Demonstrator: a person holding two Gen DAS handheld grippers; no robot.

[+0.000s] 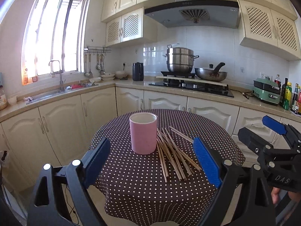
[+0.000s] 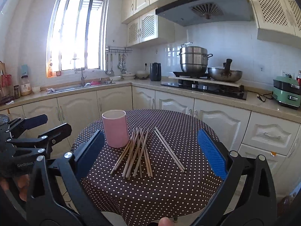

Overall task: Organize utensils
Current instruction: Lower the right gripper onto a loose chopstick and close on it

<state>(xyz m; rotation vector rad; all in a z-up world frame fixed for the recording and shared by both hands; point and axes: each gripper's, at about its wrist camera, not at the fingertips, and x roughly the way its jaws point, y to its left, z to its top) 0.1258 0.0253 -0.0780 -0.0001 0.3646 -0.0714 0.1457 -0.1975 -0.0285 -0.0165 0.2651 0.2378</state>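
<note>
Ahead of you is the round table [image 2: 169,197] in its brown polka-dot cloth, and nothing on it looks sorted yet. The pink cup [image 2: 115,130] stands upright toward the table's left, and as far as its rim shows (the inside is hidden from this low angle) no sticks poke out of it. Just beside its right side lies the crossed heap of chopsticks [image 2: 135,152], its far ends close to the cup's base, with one pair [image 2: 169,149] lying a little apart to the right. Your left gripper [image 1: 151,162] and right gripper [image 2: 149,151] both hover short of the table, each spread wide and carrying nothing. So the whole job remains: every chopstick needs to be gathered and stood in the cup.
</note>
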